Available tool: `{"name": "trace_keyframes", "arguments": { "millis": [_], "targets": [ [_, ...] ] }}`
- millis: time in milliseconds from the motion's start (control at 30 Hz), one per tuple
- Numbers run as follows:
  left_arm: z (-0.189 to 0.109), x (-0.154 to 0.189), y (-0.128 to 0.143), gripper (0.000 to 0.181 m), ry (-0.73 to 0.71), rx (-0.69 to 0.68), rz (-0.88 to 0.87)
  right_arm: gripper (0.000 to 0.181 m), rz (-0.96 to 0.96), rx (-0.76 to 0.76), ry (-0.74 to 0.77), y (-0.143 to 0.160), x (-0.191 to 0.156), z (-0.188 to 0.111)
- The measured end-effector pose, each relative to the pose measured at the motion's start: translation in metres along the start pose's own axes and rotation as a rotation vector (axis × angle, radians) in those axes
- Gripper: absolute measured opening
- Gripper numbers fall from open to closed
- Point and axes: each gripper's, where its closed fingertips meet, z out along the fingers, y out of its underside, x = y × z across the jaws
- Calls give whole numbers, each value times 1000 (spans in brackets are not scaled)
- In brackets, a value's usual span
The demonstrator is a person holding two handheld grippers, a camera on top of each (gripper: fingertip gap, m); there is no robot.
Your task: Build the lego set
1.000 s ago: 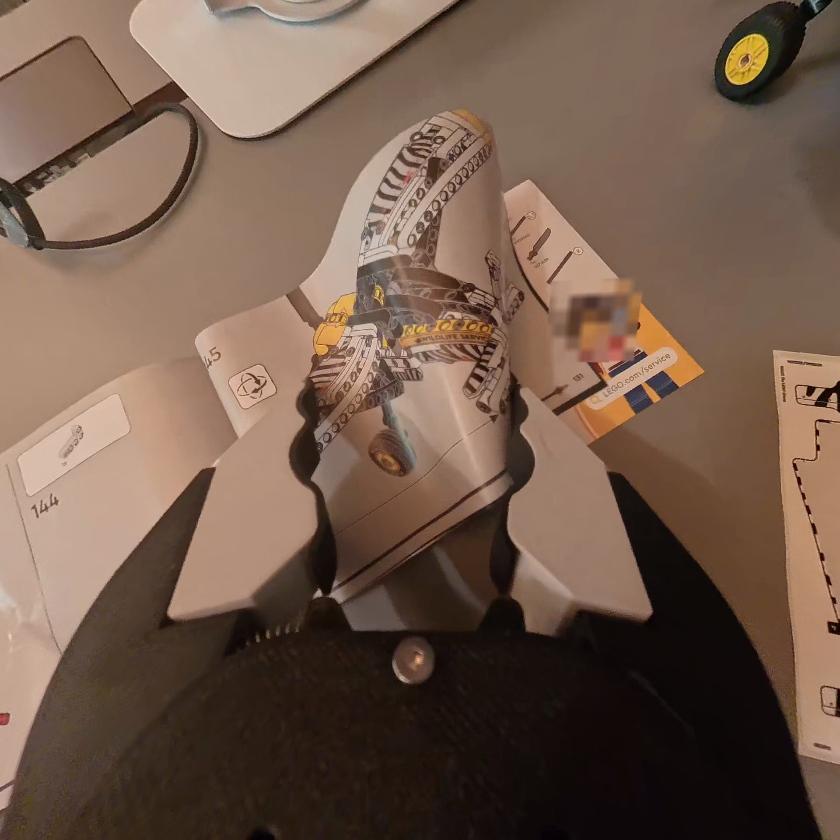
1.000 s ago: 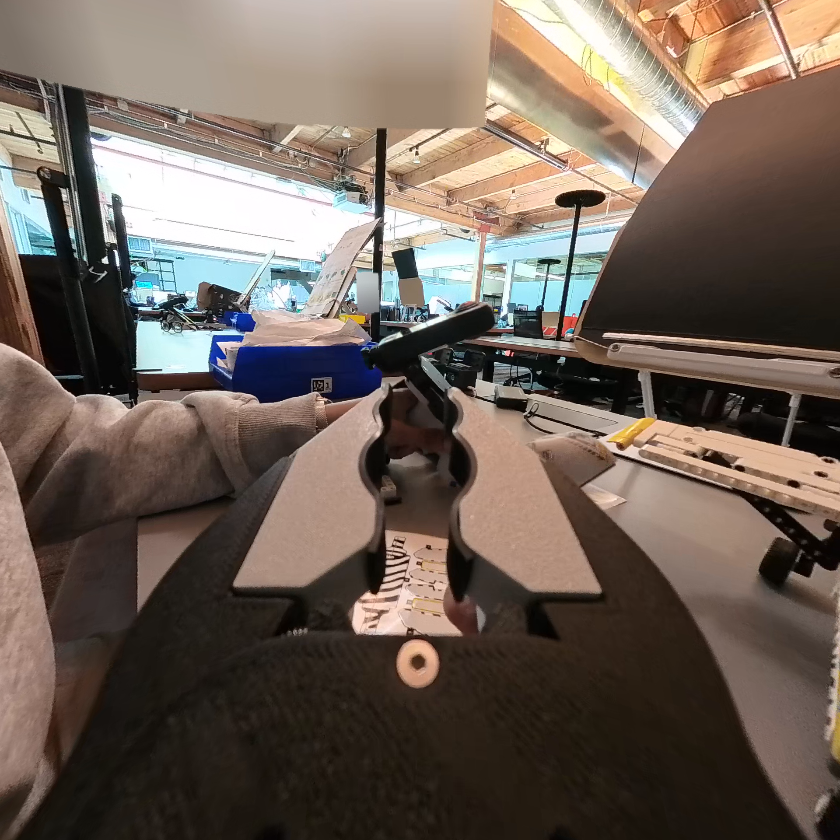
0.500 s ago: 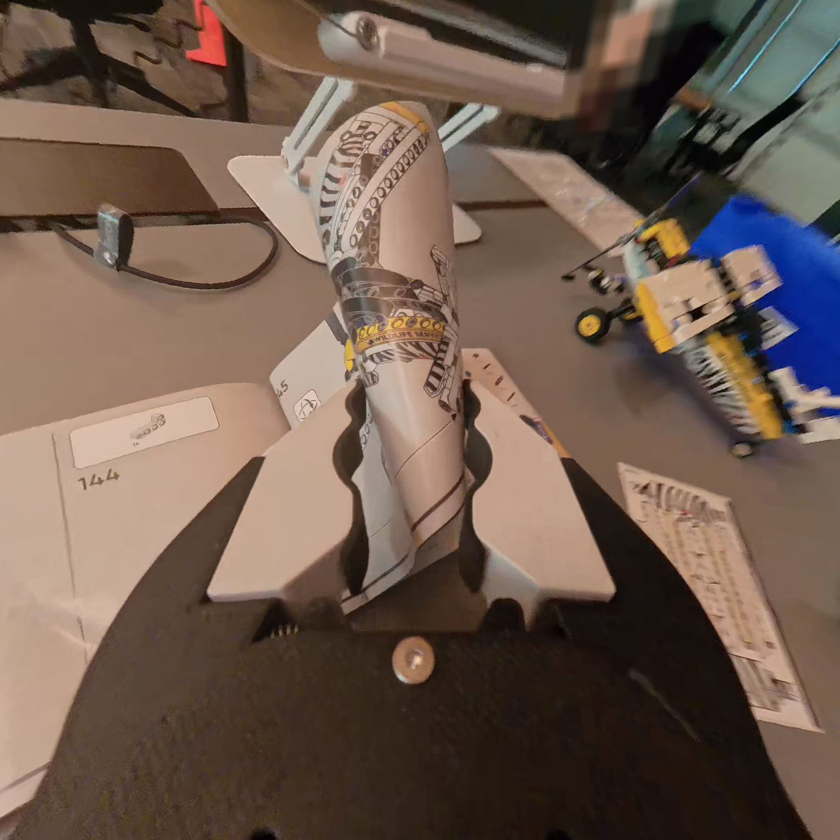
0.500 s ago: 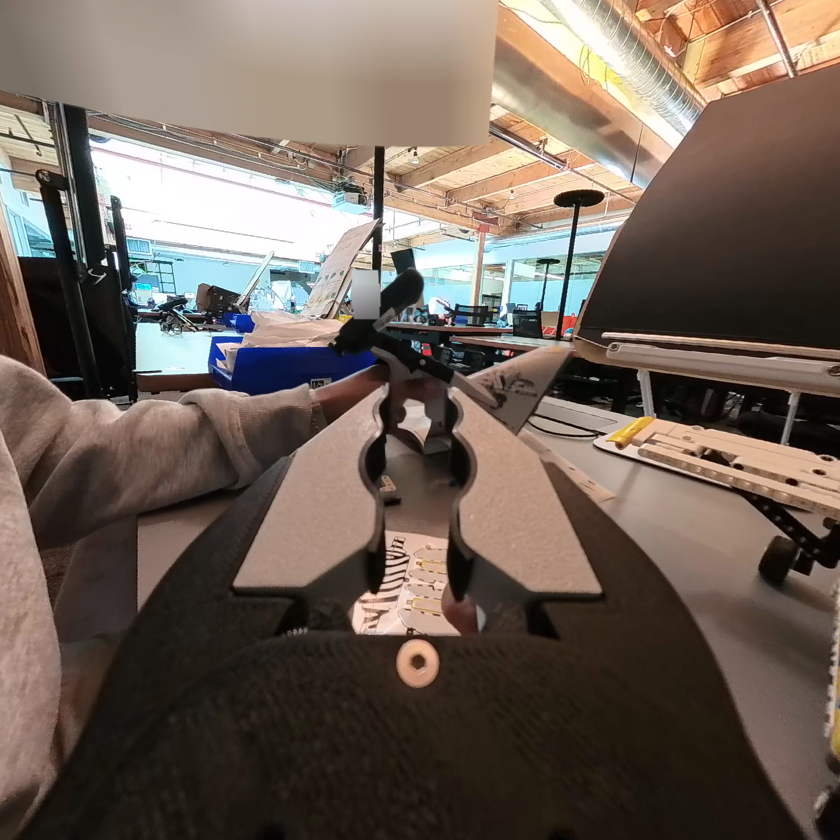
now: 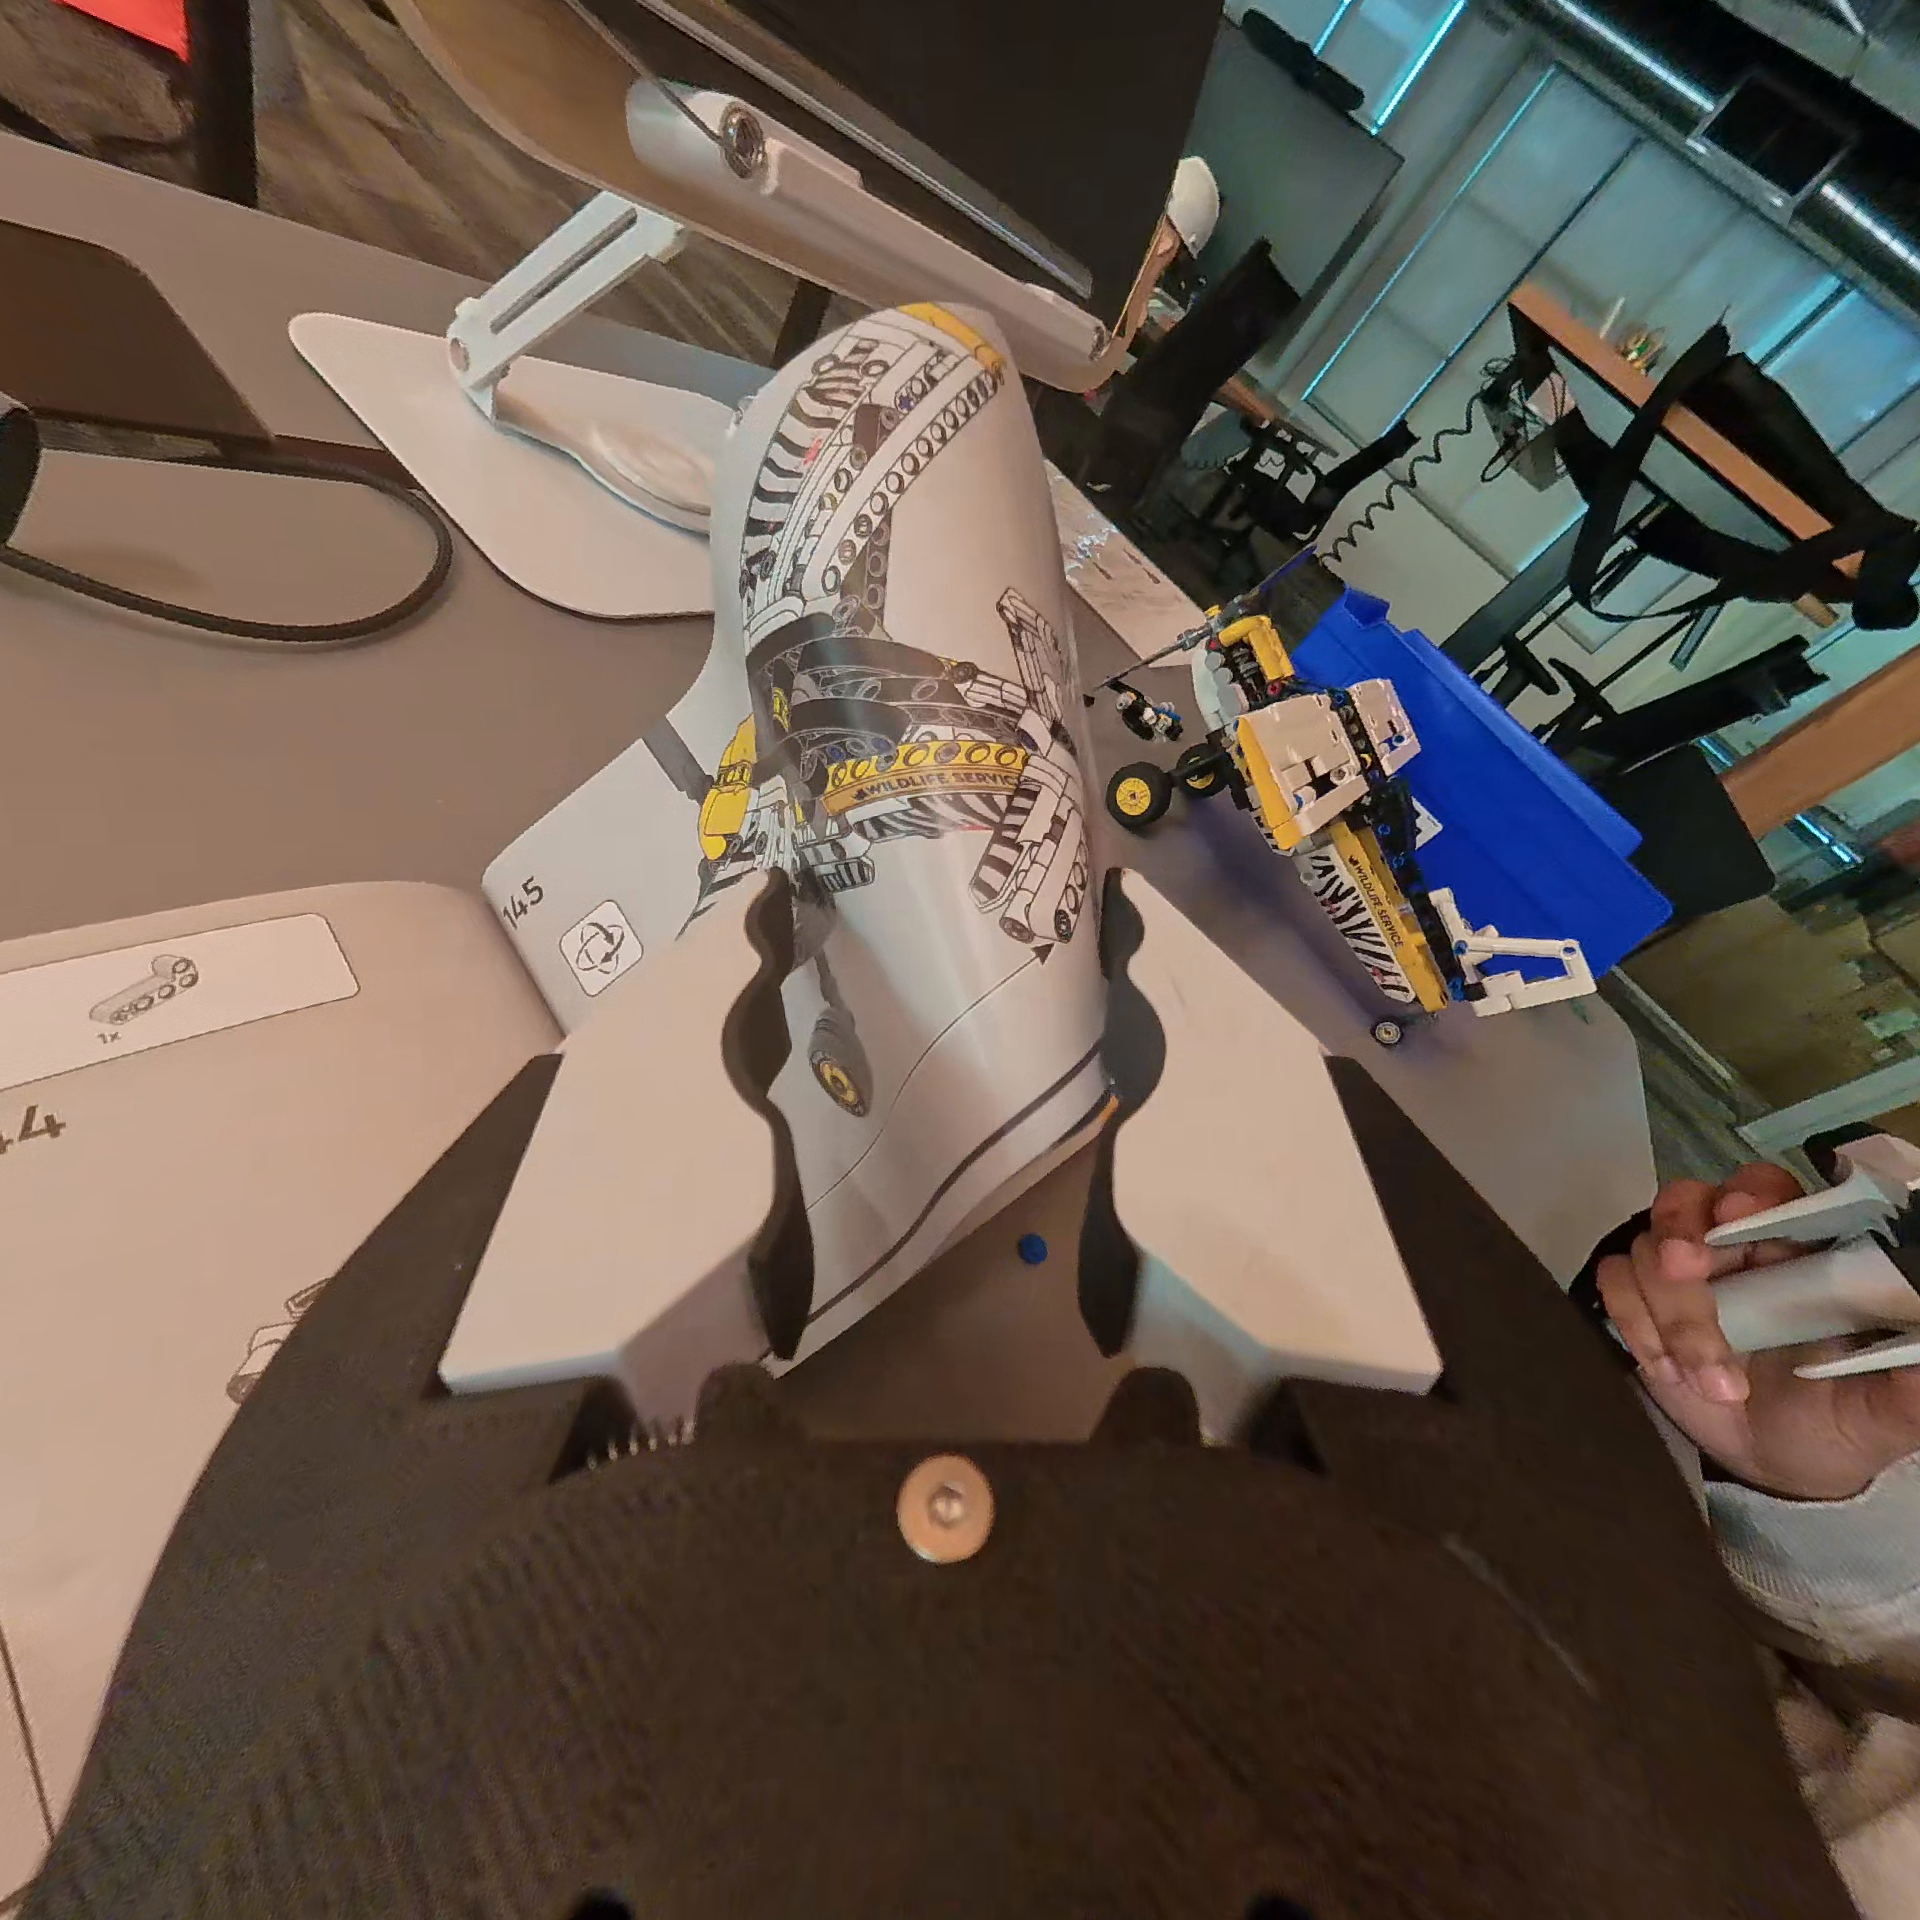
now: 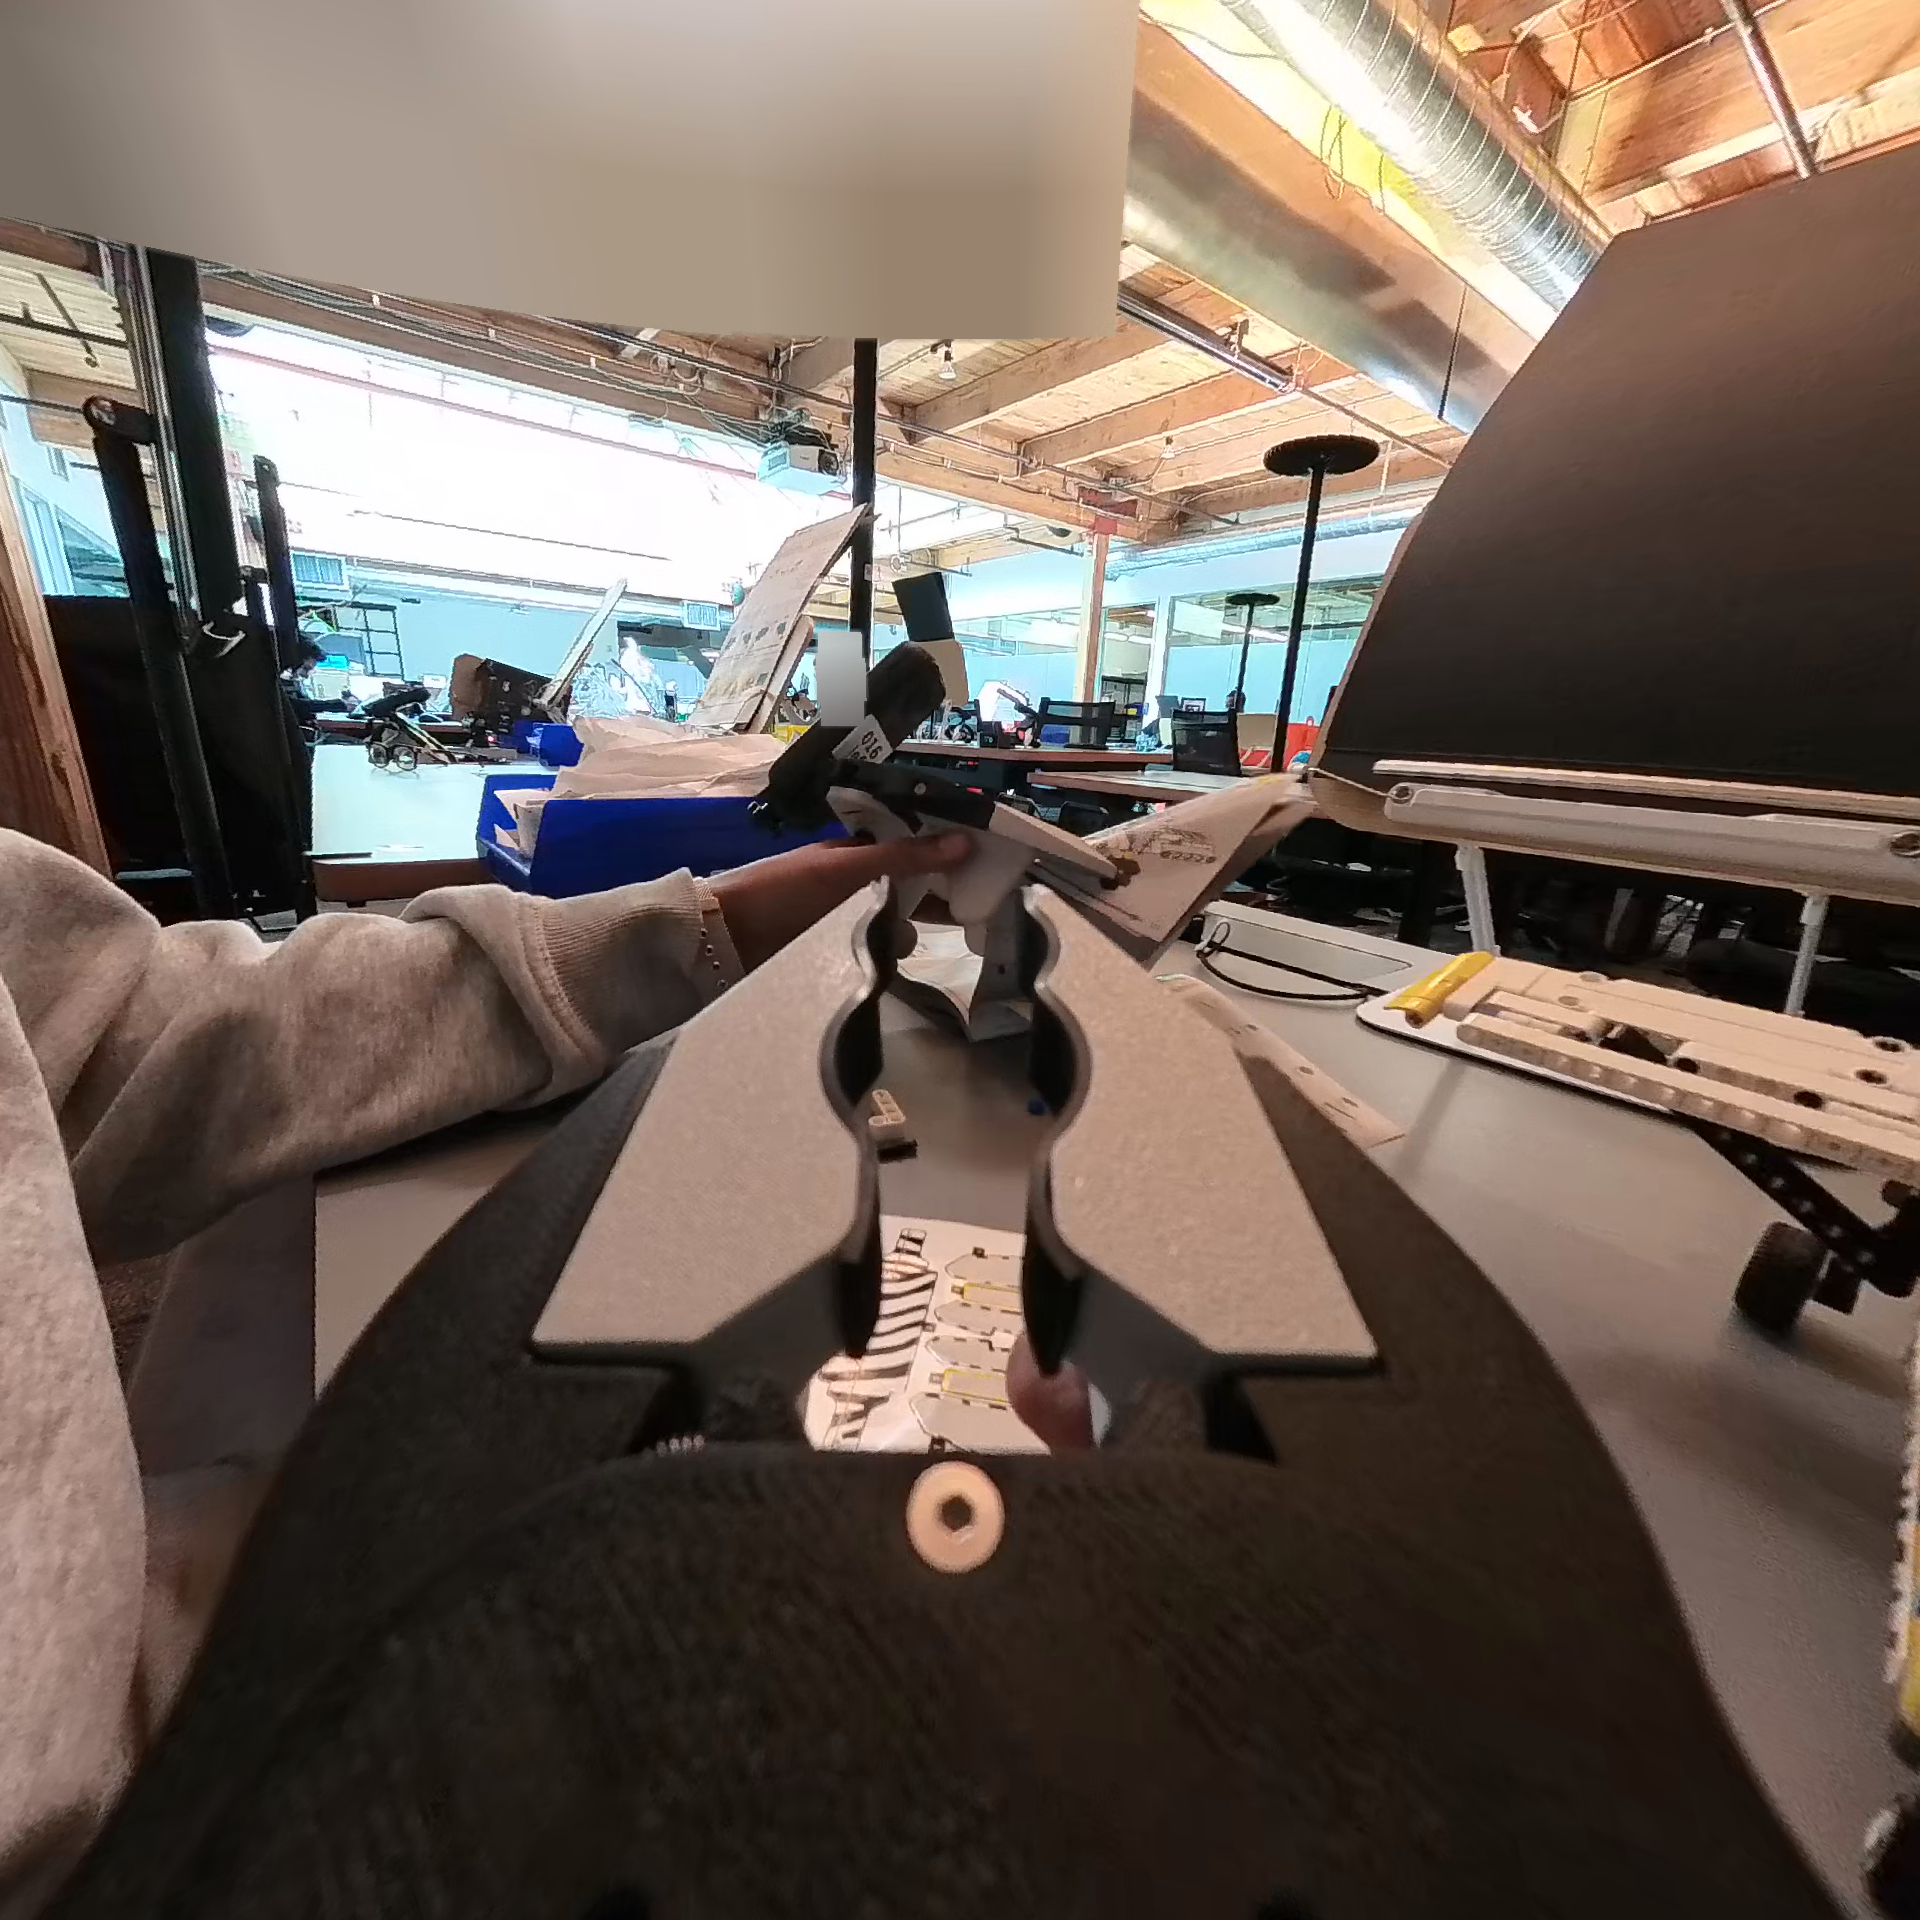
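Left gripper (image 5: 935,935) holds a page (image 5: 914,665) of the instruction booklet (image 5: 208,1039), the page curled up between its two fingers and pinched at the lower edge; in the right wrist view the same page sticks out of that gripper as a pale point. The jaws look fairly apart in the left wrist view, with the sheet bowed across the gap. The rest of the booklet lies open and flat on the grey table (image 5: 312,748), left of and under the gripper. A small blue pin (image 5: 1030,1248) lies on the table in the gap between the fingers.

The lego model (image 5: 1340,821), white, yellow and zebra-striped with small wheels, sits on the table right of the lifted page, well apart from the left gripper and just beside a blue bin (image 5: 1475,769). In the right wrist view the model is at the right edge, close to the camera.

Right gripper (image 6: 956,935) is narrow, jaws nearly together with a slim gap, nothing between them. It hangs low over the table above a sticker sheet (image 6: 935,1330). A fingertip shows at the base of its right finger. A small white piece (image 6: 888,1110) lies on the table ahead.

A monitor stand (image 5: 540,343) and a black cable (image 5: 312,613) sit behind the booklet.
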Motion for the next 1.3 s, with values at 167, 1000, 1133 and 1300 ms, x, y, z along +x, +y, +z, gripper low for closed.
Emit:
{"name": "trace_keyframes", "arguments": {
  "millis": [167,1000,1133,1300],
  "targets": [
    [-5,0,-4,55,41,23,-47,20,3,2,0,0,-1,0],
    [-89,-50,-56,68,266,425,-520,21,14,20,3,-3,-2,-1],
    [-100,-57,-58,85,278,441,-546,21,16,22,3,-4,-2,-1],
    [-109,-60,-53,99,273,399,-530,21,19,26,5,-5,-2,-1]
  ]
}}
